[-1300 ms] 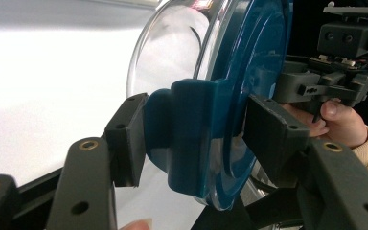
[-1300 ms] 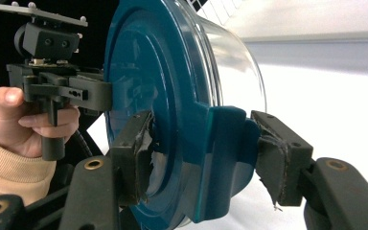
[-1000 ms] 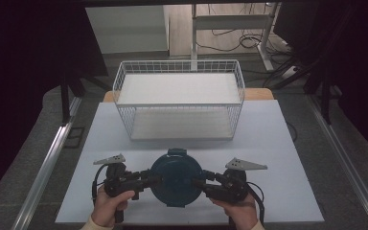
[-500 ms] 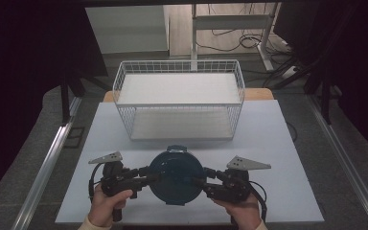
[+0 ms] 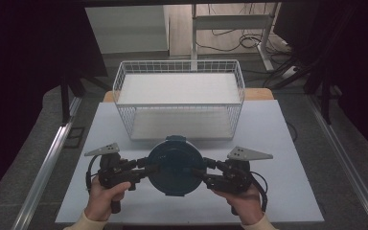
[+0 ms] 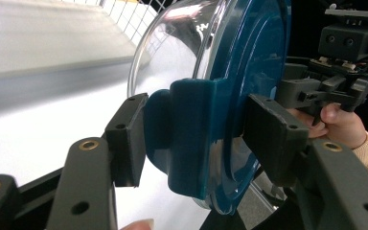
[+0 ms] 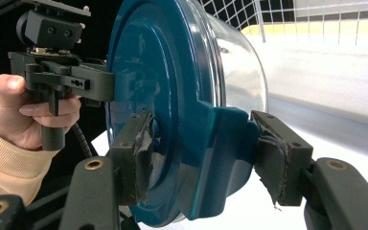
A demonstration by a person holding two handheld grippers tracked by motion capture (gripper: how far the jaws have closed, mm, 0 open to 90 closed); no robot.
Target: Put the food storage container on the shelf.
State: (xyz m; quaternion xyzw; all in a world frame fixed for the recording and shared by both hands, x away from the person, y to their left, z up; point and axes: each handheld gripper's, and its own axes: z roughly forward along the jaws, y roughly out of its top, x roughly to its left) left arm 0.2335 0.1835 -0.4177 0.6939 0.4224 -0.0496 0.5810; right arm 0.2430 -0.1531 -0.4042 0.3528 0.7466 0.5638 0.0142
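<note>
A round glass container [image 5: 175, 165] with a dark teal lid hangs just above the white table [image 5: 273, 143], lid side up, near the front edge. My left gripper [image 5: 148, 168] is shut on the lid's left clip tab, and my right gripper [image 5: 202, 170] is shut on the opposite tab. In the left gripper view the pads [image 6: 129, 139] of my left gripper [image 6: 199, 143] clamp the teal tab [image 6: 189, 129], with the clear bowl [image 6: 172, 48] beyond. In the right gripper view the worn pads [image 7: 278, 158] of my right gripper [image 7: 206, 158] squeeze the other tab [image 7: 215, 148].
A white wire basket [image 5: 178, 106] with a white floor stands on the table right behind the container. Metal rails run down both sides of the table. Desk legs and cables lie on the floor at the back.
Both hands have lifted the container a little off the table. The grips on the two tabs are unchanged.
</note>
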